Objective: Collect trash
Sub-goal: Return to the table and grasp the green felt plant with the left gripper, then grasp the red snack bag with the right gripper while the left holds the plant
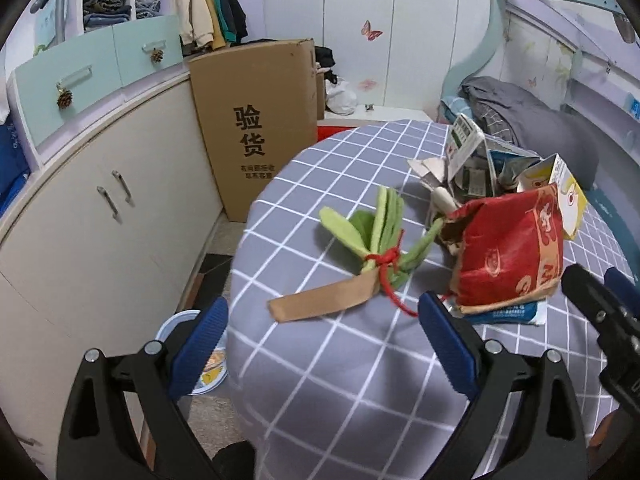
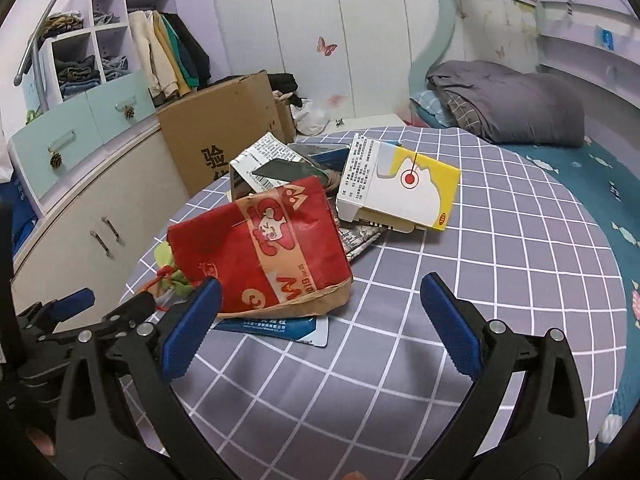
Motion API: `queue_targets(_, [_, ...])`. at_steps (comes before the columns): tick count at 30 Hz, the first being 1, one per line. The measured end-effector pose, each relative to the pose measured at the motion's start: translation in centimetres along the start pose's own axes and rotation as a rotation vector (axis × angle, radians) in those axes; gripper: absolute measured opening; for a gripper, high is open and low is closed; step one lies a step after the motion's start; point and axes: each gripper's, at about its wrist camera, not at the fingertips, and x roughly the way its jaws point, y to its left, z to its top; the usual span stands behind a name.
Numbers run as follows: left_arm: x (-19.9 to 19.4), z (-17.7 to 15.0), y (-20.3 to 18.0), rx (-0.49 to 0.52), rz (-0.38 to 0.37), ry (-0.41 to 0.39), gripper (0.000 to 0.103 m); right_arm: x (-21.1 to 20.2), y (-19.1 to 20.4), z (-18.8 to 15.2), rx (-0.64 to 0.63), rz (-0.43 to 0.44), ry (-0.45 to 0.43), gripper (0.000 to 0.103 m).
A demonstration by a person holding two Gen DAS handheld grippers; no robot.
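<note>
Red paper with a tan band of cartoon print makes up the crumpled bag [image 2: 264,252], the bulkiest piece of trash on the grey checked tablecloth [image 2: 500,240]. It lies on its side, its brown torn edge turned toward the right wrist camera, and it rests on a blue-and-white flat packet [image 2: 296,326] that pokes out beneath at 6 o'clock of the bag. At 1 o'clock of the bag lies a yellow-and-white carton [image 2: 404,184] with a red dot on its face and small print on one side panel, one end opened. Behind the bag, at 12 o'clock, sits torn silver-lined packaging [image 2: 256,164] printed with text.

In the left wrist view a bundle of green felt leaves [image 1: 376,232], tied with red string to a strip of brown paper [image 1: 324,300], lies at 9 o'clock of the red bag, just beside it.

The left gripper [image 1: 320,348] hangs over the near table edge, jaws spread wide with nothing between them, the bundle at 12 o'clock of it. The right gripper [image 2: 320,324] is also spread apart and holds nothing; its left pad [image 2: 192,328] is just in front of the bag's near corner.

A cardboard box [image 1: 260,120] stands on the floor beyond the table at 11 o'clock.
</note>
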Motion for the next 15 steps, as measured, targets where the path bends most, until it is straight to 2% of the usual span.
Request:
queue_targets(3, [0.9, 0.3, -0.9, 0.038, -0.01, -0.016, 0.094, 0.8, 0.3, 0.0, -0.024, 0.01, 0.021, 0.097])
queue_targets(6, [2.2, 0.6, -1.5, 0.099, 0.054, -0.02, 0.092, 1.6, 0.4, 0.2, -0.035, 0.022, 0.043, 0.097])
queue_targets(8, [2.7, 0.6, -1.6, 0.116, 0.062, -0.022, 0.082, 1.9, 0.6, 0.3, -0.043, 0.033, 0.053, 0.097])
queue_targets(10, [3.1, 0.4, -1.7, 0.131, 0.046, -0.007, 0.062, 2.2, 0.9, 0.5, -0.055, 0.038, 0.059, 0.097])
queue_targets(11, [3.5, 0.4, -1.6, 0.134, 0.032, 0.002, 0.056, 2.3, 1.2, 0.6, -0.062, 0.035, 0.059, 0.097])
queue_targets(13, [3.6, 0.1, -1.6, 0.135, 0.0, 0.011, 0.021, 2.4, 1.7, 0.7, -0.073, 0.033, 0.06, 0.097])
queue_targets(14, [3.6, 0.0, -1.6, 0.133, -0.006, 0.01, 0.014, 2.4, 2.2, 0.7, -0.079, 0.032, 0.061, 0.097])
queue_targets(15, [3.4, -0.1, -1.4, 0.125, 0.002, 0.007, 0.013, 2.4, 2.5, 0.7, -0.087, 0.032, 0.062, 0.097])
